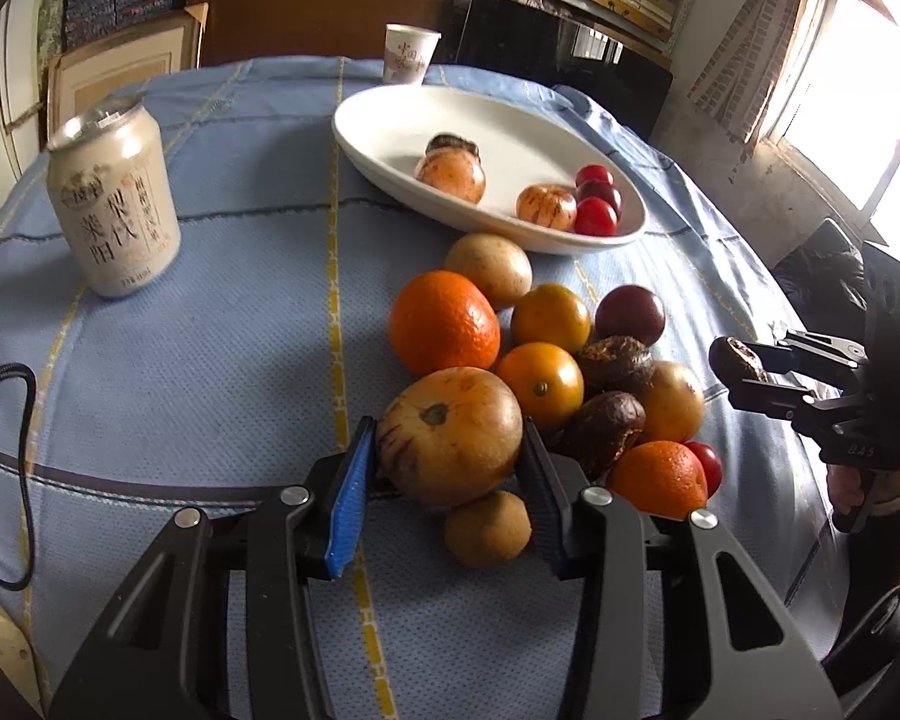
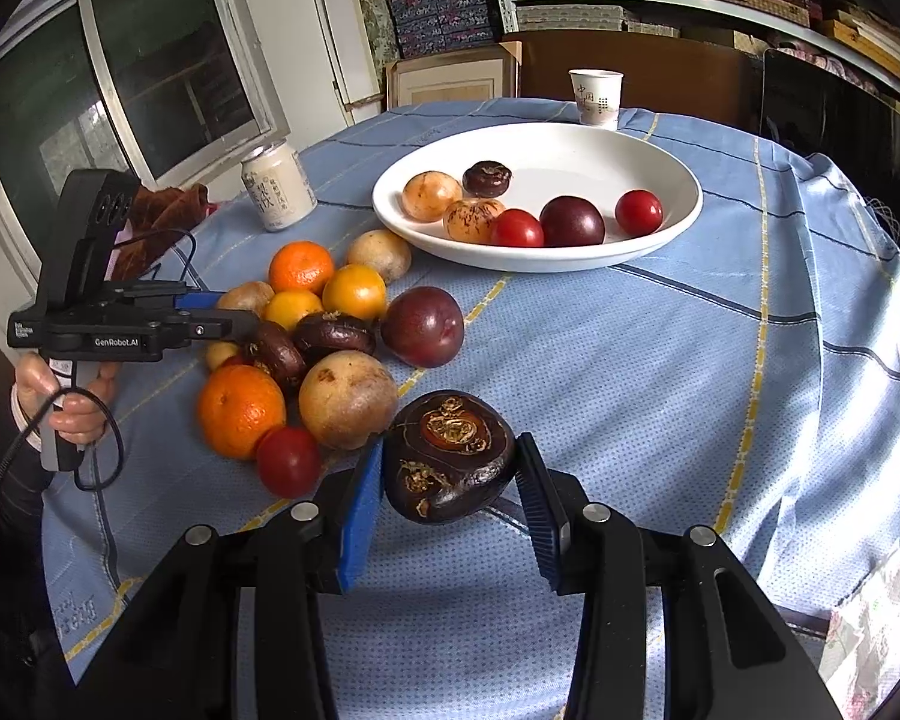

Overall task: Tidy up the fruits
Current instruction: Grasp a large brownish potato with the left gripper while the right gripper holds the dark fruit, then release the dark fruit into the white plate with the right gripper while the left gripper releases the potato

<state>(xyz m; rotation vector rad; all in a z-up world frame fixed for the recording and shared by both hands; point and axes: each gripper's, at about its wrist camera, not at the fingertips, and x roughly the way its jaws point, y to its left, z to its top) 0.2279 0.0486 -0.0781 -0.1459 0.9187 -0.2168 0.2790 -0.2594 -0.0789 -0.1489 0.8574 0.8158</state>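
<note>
Currently, item by item: my left gripper (image 1: 447,450) has its blue pads closed against both sides of a large tan fruit with faint purple streaks (image 1: 450,435), which sits at the near edge of the fruit pile (image 1: 546,372) on the blue checked tablecloth (image 1: 210,360). My right gripper (image 2: 450,468) clamps a dark brown water chestnut (image 2: 447,456) between its pads, clear of the pile and near the tablecloth's near right part. My left tool's body, seen from the right wrist view, bears the white lettering "GenRobot.AI" (image 2: 117,342); my hand (image 2: 69,402) wraps its handle. Loose pile, left of centre: two oranges, the larger at (image 1: 444,324); two small yellow-orange fruits, one at (image 1: 540,384); a dark purple plum (image 2: 423,327); two more dark chestnuts, one at (image 2: 333,333); several tan round fruits; a red cherry tomato (image 2: 288,459) at the near edge. White oval dish (image 2: 660,162), far of the pile, holding two streaked tan fruits, one chestnut, one plum and two red tomatoes. Cream drink can (image 1: 114,204), far left, printed with Chinese characters that I cannot read surely. White paper cup (image 2: 596,97) at the far edge, behind the dish, with red Chinese print, too small to make out.
</note>
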